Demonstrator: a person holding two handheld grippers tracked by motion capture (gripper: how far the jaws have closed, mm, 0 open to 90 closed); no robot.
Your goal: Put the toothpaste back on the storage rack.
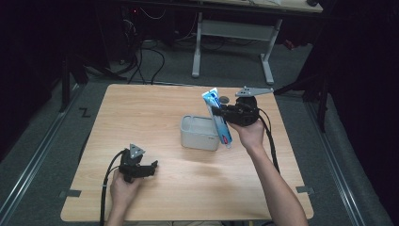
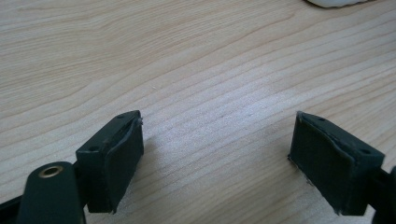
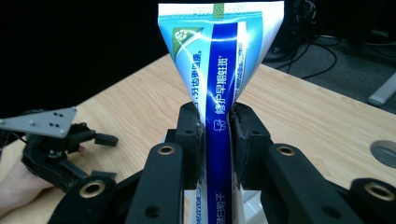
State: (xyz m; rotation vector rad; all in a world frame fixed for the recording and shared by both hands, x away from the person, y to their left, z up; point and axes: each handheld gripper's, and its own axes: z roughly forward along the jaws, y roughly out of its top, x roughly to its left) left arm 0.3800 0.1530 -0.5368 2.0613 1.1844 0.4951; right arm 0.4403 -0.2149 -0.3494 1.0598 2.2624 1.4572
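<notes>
A wooden table [image 1: 155,108] fills the middle of the high view, with dark floor and cables around it. Near the table's centre sits a small grey box [image 1: 199,133], open at the top.

Just right of the box, the right gripper [image 1: 221,113] is held above the table by a hand coming in from the lower right. Its jaws are clenched on a tube [image 1: 218,117] of toothpaste, blue and white with green at the flat end. The tube is gripped across its middle. It stands steeply, leaning a little: the flat crimped end points up and away from the person, and the lower end hangs down beside the box's right front corner. In the right gripper view the tube [image 3: 219,93] rises straight up between the two black pads, pinched narrow where they press and fanning wide above them.

The left gripper [image 1: 151,168] rests low over the table's near left part, well apart from the box and the tube. In the left gripper view its jaws stand wide apart over bare wood, holding nothing.
</notes>
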